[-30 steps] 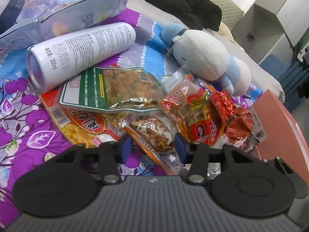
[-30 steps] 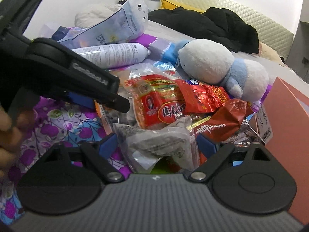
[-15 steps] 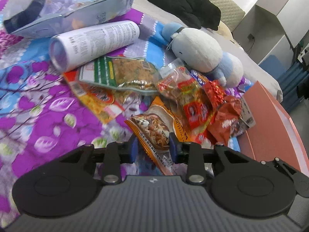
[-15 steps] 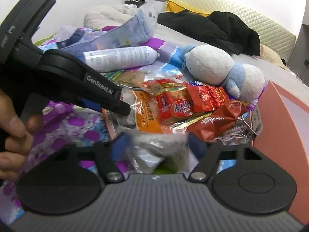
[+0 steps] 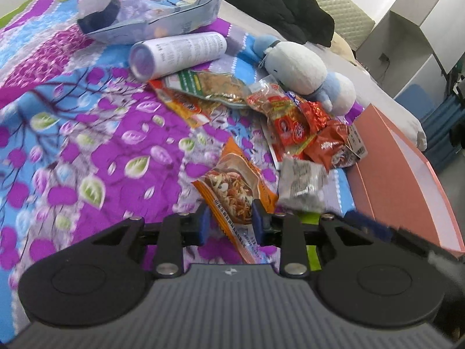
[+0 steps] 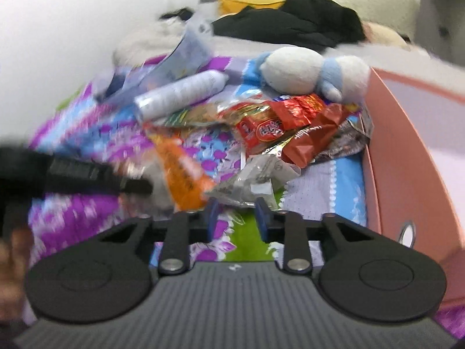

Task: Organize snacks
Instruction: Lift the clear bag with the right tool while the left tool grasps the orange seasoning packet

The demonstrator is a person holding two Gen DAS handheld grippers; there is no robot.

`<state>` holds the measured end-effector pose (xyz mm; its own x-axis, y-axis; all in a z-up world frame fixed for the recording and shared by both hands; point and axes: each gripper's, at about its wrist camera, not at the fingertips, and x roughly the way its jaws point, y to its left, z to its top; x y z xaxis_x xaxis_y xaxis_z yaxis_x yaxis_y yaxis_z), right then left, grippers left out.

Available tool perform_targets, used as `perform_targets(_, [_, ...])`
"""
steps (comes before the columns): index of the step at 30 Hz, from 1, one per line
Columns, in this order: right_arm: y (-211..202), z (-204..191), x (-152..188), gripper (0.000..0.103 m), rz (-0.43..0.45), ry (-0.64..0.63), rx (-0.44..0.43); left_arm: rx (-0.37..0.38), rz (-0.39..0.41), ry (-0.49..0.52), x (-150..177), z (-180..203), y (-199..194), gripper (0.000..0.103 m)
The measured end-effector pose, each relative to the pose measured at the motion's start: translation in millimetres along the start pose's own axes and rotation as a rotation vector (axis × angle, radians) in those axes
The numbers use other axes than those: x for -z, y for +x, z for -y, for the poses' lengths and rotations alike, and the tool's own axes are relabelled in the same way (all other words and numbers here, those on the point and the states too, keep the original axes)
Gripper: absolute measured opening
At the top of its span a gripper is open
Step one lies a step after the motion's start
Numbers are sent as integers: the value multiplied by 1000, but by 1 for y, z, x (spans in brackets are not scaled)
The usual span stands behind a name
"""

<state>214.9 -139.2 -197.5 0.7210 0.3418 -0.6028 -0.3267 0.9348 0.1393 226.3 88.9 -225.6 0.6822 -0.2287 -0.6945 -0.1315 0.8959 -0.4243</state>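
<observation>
Quilt [image 5: 87, 133]: purple and blue floral cover, everything lies on it.
Box [image 5: 407, 174]: salmon-pink, open, at the quilt's right edge.
Plush [image 5: 302, 72]: white and blue, on the quilt beside the box's far end.
Can [image 5: 177, 55]: white, on its side, left of the plush.
Snack pile [image 5: 290, 119]: red and green packets on the quilt between can and box, touching one another.
Left gripper [image 5: 229, 222]: jaws closing, pinching the orange packet.
Right gripper [image 6: 237, 213]: jaws closing, grey packet between them; view blurred, so a firm pinch cannot be told.
Orange packet [image 5: 232, 186]: noodle picture, raised above the quilt, nearer than the pile.
Grey packet [image 6: 255, 174]: crinkled, close to the box's near wall.
</observation>
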Motion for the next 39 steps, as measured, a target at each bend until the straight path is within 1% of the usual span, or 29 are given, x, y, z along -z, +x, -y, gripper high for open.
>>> perform_targets(1, [0, 2, -2, 59, 15, 27, -1, -2, 1, -2, 3, 0, -4, 34])
perform_targets(2, [2, 3, -4, 64, 31, 45, -3, -2, 3, -1, 5, 0, -7, 34])
perform_targets(4, [8, 4, -9, 64, 40, 64, -1, -4, 3, -3, 11, -1, -12, 34])
perform_targets(9, [43, 9, -18, 64, -1, 118, 57, 6, 4, -8, 18, -5, -23, 34])
perform_targets(11, [57, 11, -20, 64, -41, 129, 76, 8, 2, -14, 21, -8, -25, 34])
perform_targets(13, [69, 11, -21, 64, -86, 140, 71, 6, -5, -20, 23, -11, -28, 34])
perform_targets(15, [74, 11, -19, 63, -100, 160, 71, 9, -10, -25, 25, -14, -30, 34])
perform_targets(16, [74, 10, -19, 63, -104, 152, 78, 10, -10, -25, 27, -15, -32, 34])
perform_targets(17, [75, 7, -18, 60, -106, 132, 78, 8, -10, -26, 28, -16, -33, 34])
perform_targets(18, [73, 6, -18, 54, -105, 121, 73, 8, -10, -29, 29, -17, -34, 34])
perform_targets(19, [71, 4, -18, 51, -105, 111, 81, 7, -11, -33, 30, -18, -36, 34])
perform_targets(22, [60, -3, -15, 48, -101, 55, 93, 4, -13, -47, 32, -19, -40, 34])
perform_targets(28, [20, -1, -2, 47, -110, 20, 64, -22, -20, -85, 42, -18, -52, 34])
perform_targets(30, [4, 1, 7, 46, -116, 16, 55, -37, -17, -88, 47, -16, -57, 34])
perform_targets(36, [-40, 3, 38, 46, -151, -23, 28, -49, -47, -142, 64, -11, -71, 35])
perform_targets(39, [-56, 1, 49, 45, -157, -43, 27, -60, -59, -113, 70, -6, -77, 35])
